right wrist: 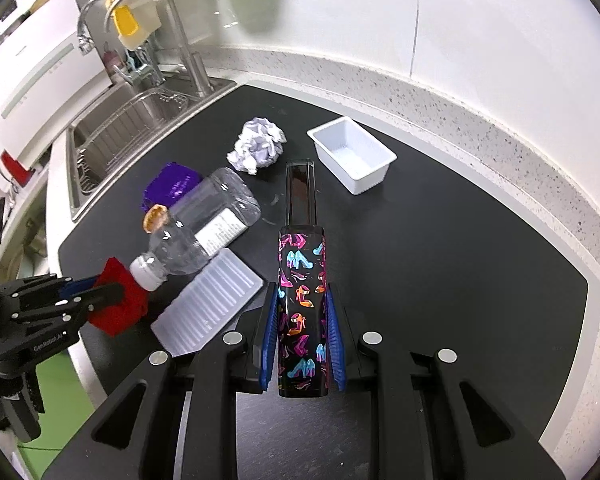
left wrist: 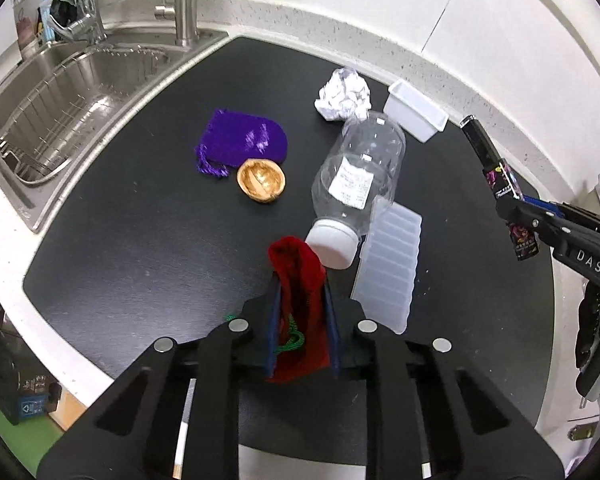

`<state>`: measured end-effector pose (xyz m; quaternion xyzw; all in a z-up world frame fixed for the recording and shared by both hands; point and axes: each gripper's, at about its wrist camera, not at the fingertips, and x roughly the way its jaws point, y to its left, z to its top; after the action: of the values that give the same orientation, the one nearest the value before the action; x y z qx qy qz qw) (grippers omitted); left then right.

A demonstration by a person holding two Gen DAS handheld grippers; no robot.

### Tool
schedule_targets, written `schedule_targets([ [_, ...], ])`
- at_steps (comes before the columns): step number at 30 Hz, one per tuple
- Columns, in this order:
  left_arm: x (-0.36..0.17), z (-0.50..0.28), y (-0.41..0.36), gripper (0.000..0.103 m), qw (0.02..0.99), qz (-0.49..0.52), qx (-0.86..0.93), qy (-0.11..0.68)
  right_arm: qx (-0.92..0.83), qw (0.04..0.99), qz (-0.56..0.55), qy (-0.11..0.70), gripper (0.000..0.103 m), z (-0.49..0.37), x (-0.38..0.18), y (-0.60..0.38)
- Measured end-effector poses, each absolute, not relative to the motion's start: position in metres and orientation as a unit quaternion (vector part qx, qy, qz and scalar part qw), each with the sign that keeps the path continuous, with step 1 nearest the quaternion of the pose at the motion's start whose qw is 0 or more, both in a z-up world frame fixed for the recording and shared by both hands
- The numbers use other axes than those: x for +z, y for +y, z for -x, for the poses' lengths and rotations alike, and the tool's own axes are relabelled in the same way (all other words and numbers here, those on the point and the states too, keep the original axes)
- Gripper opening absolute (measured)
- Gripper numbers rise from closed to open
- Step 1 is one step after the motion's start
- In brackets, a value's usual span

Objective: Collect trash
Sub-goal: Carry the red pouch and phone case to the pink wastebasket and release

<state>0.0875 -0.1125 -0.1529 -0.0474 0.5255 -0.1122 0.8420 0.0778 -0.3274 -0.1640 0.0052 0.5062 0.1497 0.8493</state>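
Observation:
My left gripper [left wrist: 300,280] is shut on a red velvet pouch [left wrist: 300,304], held above the black counter mat; it also shows in the right wrist view [right wrist: 118,304]. My right gripper [right wrist: 302,292] is shut on a long black box printed with coloured shoes [right wrist: 302,280], seen at the right edge of the left wrist view [left wrist: 496,172]. On the mat lie a crumpled paper ball [left wrist: 344,96], a clear plastic bottle with a white cap [left wrist: 356,176], a walnut shell half [left wrist: 261,180] and a purple pouch [left wrist: 244,140].
A white ridged tray [left wrist: 388,268] lies beside the bottle. A small white rectangular bin [right wrist: 352,154] stands at the back near the wall. A steel sink [left wrist: 60,92] with a wire rack and faucets is at the left. The mat's front edge drops off the counter.

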Motion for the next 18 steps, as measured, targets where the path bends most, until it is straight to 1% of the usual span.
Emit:
schedule_targets([
  [12,-0.088,-0.053,-0.078,0.018,0.875,0.046,-0.082,0.474,0.209,0.862,0.011,0.462,0.022,-0.059,-0.111,-0.295],
  [18,-0.069,-0.014,-0.031,0.018,0.887,0.06,-0.037,0.456,0.275,0.851,0.035,0.446,0.022,-0.044,-0.093,-0.239],
])
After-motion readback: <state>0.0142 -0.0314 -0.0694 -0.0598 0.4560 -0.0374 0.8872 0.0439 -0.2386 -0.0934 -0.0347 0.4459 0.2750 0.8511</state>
